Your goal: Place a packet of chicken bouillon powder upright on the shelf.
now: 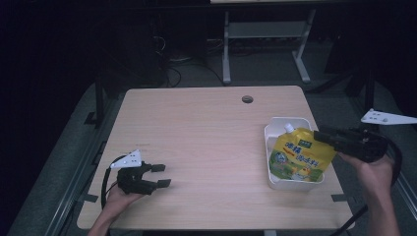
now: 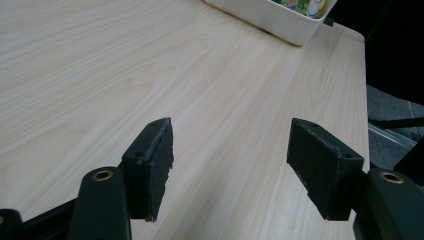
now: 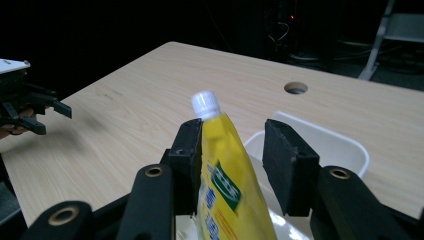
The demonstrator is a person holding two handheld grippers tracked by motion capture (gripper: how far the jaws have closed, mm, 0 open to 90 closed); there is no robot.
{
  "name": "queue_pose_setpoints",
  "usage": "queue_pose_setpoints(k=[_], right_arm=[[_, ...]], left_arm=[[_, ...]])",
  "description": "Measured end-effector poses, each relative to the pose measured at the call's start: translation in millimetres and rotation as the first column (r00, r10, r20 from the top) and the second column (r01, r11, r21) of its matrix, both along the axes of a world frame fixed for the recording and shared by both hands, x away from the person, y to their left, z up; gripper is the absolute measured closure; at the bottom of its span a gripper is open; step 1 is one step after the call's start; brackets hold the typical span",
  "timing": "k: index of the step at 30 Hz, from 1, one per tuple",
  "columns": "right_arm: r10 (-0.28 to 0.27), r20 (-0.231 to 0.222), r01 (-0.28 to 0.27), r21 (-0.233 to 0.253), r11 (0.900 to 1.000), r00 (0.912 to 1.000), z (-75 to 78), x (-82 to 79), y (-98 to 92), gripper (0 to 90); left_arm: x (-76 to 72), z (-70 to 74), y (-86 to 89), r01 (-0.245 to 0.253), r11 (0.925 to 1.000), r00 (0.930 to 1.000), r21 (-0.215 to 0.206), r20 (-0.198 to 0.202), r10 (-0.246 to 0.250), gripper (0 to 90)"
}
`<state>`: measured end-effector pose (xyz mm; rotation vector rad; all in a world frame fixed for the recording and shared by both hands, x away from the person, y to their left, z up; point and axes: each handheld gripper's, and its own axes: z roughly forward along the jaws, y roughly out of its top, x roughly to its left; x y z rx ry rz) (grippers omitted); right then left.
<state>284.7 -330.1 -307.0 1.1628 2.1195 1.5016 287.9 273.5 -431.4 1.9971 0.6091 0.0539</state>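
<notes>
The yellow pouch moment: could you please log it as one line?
right tongs: open around yellow pouch | pouch: in white bin | left tongs: open, idle over table

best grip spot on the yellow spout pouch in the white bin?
Grip the flat upper panel of the yellow pouch just below its white cap, probably from the table's right edge, where the right gripper already straddles it, jaws apart. The pouch stands upright in the white bin, so its top is free; lower down the bin walls would block the jaws.
</notes>
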Motion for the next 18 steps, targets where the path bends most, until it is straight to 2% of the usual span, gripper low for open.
queue_pose_setpoints(k=[5, 7, 18], right_arm=[[0.03, 0.015, -0.03, -0.011, 0.999, 0.9994, 10.3, 1.0, 14.5, 56.8], [0.057, 0.012, -0.057, -0.021, 0.998, 0.9983, 12.9, 2.2, 26.8, 55.3], [0.141, -0.015, -0.141, -0.042, 0.989, 0.9899, 6.1, 10.4, 67.3, 50.7]], left_arm=[[-0.2, 0.4, 0.6, -0.002, 1.0, 1.0, -0.001, 0.001, 0.002, 34.4], [-0.2, 0.5, 1.0, -0.003, 1.0, 1.0, -0.002, 0.001, 0.003, 34.4], [-0.6, 0.5, 3.0, -0.008, 1.0, 1.0, -0.004, -0.004, 0.008, 33.8]])
